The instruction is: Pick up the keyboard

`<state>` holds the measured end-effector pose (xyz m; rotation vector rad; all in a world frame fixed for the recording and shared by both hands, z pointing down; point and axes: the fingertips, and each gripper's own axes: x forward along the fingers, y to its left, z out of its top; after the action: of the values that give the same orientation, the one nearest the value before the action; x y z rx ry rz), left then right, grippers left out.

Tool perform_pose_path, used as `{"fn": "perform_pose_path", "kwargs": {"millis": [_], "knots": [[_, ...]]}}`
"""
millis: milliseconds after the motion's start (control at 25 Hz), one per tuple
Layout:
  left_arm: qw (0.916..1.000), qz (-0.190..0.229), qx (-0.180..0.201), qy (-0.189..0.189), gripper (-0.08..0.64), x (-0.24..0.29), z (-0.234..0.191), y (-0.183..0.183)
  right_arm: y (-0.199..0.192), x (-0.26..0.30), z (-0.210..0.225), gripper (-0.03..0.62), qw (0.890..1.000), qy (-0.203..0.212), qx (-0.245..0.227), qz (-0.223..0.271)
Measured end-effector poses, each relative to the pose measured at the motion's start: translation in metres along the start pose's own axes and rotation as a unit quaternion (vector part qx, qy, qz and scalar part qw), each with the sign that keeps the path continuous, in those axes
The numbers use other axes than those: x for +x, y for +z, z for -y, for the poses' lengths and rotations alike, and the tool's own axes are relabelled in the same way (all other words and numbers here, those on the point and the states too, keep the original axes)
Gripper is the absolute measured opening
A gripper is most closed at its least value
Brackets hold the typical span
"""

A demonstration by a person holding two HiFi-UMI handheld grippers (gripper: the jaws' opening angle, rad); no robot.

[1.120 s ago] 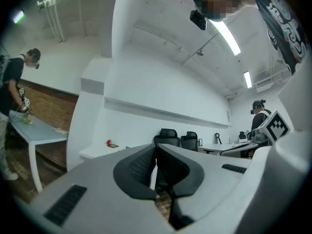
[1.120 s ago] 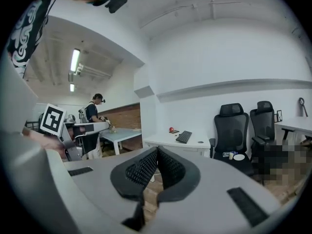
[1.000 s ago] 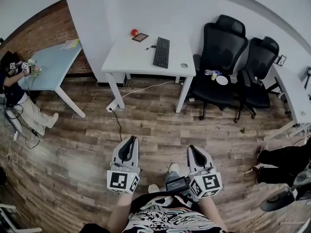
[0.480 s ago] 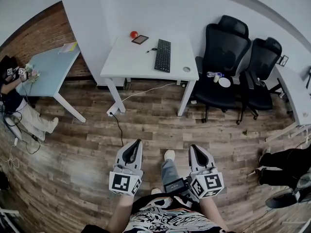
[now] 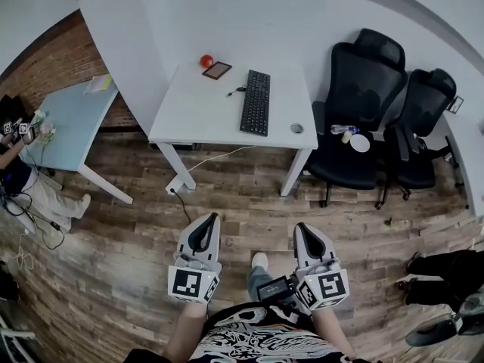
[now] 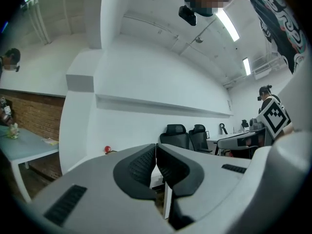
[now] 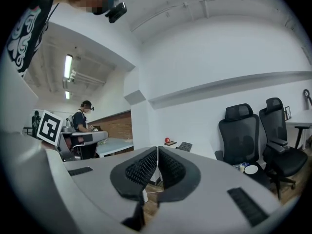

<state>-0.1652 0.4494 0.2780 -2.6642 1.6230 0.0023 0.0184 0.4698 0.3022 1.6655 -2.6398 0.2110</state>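
Keyboard (image 5: 256,102), black, lies lengthwise on the white desk (image 5: 189,116) at upper centre of the head view. Its near end is close to the desk's front edge, and it is well apart from both grippers. Open plank floor (image 5: 234,195) runs between desk and person, so there's clear room straight ahead. Right of the desk, two black office chairs (image 5: 363,89) crowd its corner. At left, a pale blue table (image 5: 64,119) stands off at an angle. Left gripper (image 5: 206,221) and right gripper (image 5: 305,231) sit side by side at lower centre, both pointing level toward the desk. Their jaws are pressed together, with nothing between them. Each carries a cube (image 5: 191,282) bearing black-and-white square markers. A red ball (image 5: 206,61) and a small dark tablet (image 5: 217,70) sit by the desk's far edge.
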Motion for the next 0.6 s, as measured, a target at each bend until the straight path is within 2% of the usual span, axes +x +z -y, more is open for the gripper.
{"fn": "perform_pose_path", "kwargs": {"millis": [280,400,600], "knots": [[0.9999,-0.011,0.001,-0.006,0.018,0.123,-0.029,0.010,0.023,0.094,0.082,0.029,1.000,-0.005,0.024,0.004],[0.9999,-0.010,0.012,-0.004,0.018,0.163,-0.039,0.012,0.031,0.125,0.110,0.029,1.000,0.001,0.028,0.008],[0.9999,-0.013,0.003,-0.005,0.018,0.216,-0.051,0.011,0.037,0.167,0.145,0.029,1.000,-0.008,0.028,-0.004]]}}
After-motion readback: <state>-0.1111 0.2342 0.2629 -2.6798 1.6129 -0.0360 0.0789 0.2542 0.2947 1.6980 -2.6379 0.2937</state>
